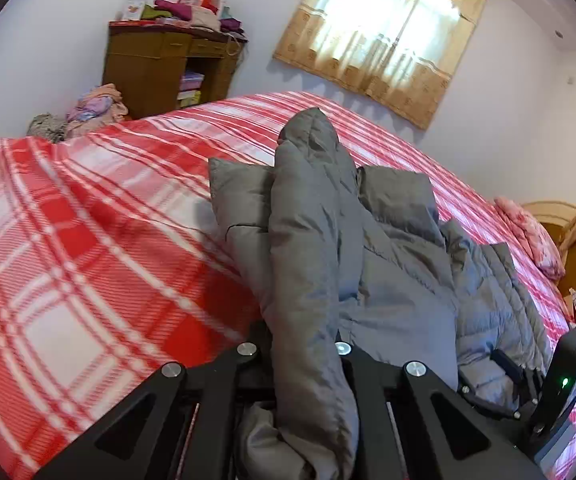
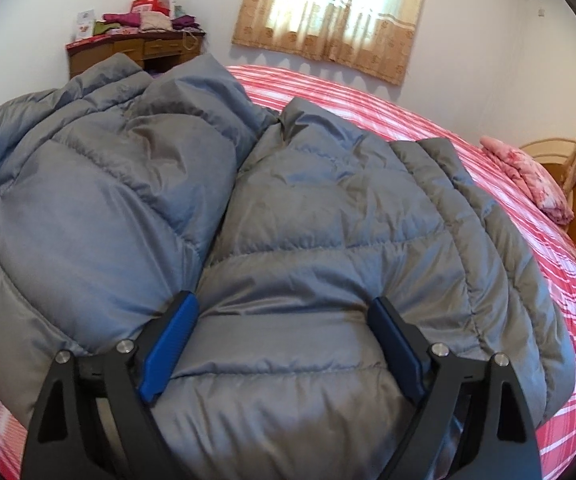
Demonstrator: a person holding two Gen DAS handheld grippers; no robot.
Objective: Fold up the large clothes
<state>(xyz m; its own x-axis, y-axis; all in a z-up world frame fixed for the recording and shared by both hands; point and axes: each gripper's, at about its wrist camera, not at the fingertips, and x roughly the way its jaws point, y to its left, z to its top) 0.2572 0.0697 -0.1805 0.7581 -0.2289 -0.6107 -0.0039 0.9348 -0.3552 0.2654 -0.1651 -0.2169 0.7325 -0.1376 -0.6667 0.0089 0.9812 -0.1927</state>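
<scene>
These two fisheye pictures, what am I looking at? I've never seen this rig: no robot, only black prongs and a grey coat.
A person holds a two-finger gripper in each hand, with a camera on each looking along its fingers. The left wrist view shows the left gripper shut on a sleeve of the grey puffer jacket, lifting it. The right wrist view shows the right gripper, blue pads spread wide, open over the jacket's body. The jacket lies on a bed with a red plaid blanket; a pink pillow sits at the far end.

jacket (image 2: 307,208): quilted grey cloth, faint sheen | blanket (image 1: 68,240): soft checked cloth
</scene>
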